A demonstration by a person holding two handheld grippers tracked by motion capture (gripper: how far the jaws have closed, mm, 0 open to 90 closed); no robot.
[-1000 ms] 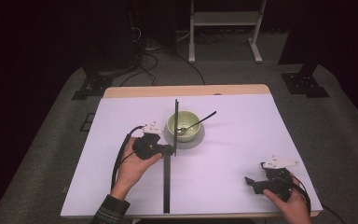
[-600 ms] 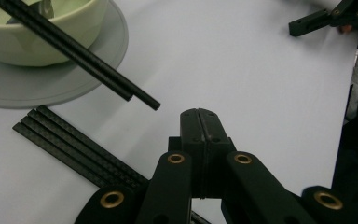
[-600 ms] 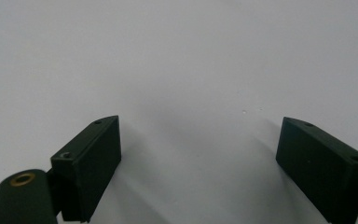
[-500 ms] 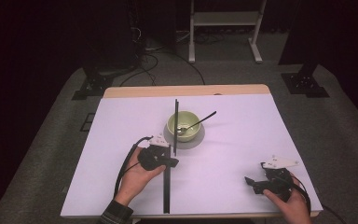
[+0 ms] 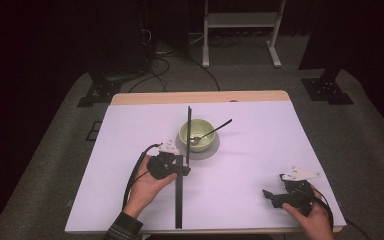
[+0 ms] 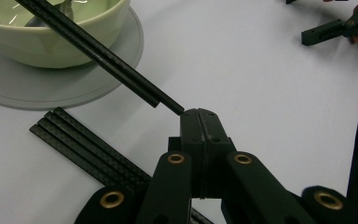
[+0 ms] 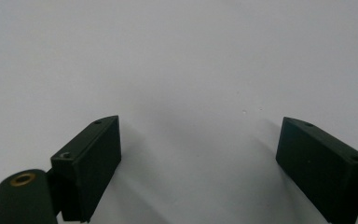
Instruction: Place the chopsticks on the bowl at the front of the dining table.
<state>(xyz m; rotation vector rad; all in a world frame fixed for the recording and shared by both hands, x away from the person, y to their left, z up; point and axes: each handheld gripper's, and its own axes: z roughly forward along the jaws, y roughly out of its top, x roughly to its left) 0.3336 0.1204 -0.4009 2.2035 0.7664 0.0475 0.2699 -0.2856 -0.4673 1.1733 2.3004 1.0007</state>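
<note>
Dark room, white tabletop (image 5: 260, 150).

High view: green bowl (image 5: 182, 135) w/ spoon (image 5: 215, 129) sits on grey plate (image 5: 211, 150) at centre. Black rod pair (image 5: 188, 125) runs across the bowl's left rim. Flat black strips (image 5: 179, 205) lie toward the near edge. Left gripper (image 5: 182, 170) sits where the two meet. Right gripper (image 5: 267, 194) is parked near the right corner, well apart.

Left gripper view: left gripper (image 6: 199, 112) jaws together. Rod pair (image 6: 107, 58) ends right at the tips, propped on the bowl (image 6: 51, 42); can't tell if pinched. Strips (image 6: 84, 144) lie flat beside the plate (image 6: 74, 88).

Right gripper view: right gripper (image 7: 198, 140) jaws apart, nothing btwn.

Prob. mid-job: one pair is up on the bowl, strips not yet lifted.
</note>
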